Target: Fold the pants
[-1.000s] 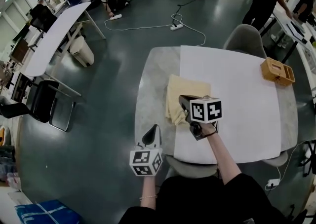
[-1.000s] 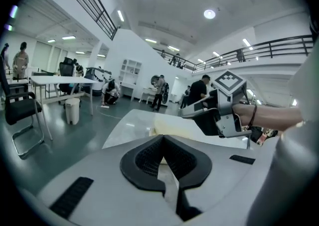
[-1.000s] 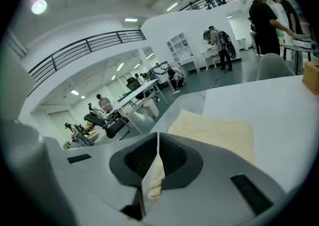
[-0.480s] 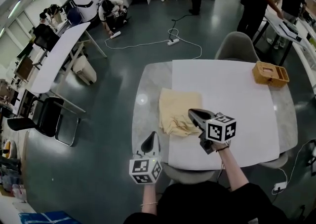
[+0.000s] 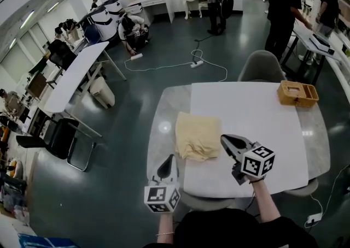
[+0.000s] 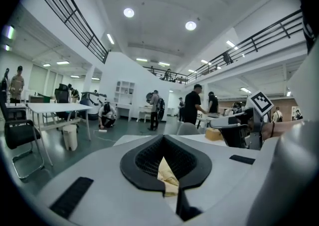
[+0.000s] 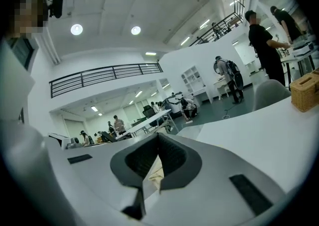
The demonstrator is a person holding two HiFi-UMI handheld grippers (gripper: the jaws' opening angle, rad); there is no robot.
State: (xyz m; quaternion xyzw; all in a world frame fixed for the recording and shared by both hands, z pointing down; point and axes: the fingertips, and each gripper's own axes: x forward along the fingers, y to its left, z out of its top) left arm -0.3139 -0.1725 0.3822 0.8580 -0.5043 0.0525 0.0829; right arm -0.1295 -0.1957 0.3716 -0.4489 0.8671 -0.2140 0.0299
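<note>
Beside the rumpled pants (image 5: 197, 136) near the table (image 5: 162, 107) edge, hovering with left gripper (image 5: 170, 158) and right gripper (image 5: 223, 138) closed on nothing (no pin anywhere): may slump unfolded.

pants (image 5: 197, 136) lie on the table (image 5: 163, 111) by its left edge; a basket (image 5: 297, 93) sits at the far right corner; a chair (image 5: 262, 66) stands behind the far edge.

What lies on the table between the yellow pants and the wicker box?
Nothing: in the head view only bare white sheet separates the pants from the box.
</note>
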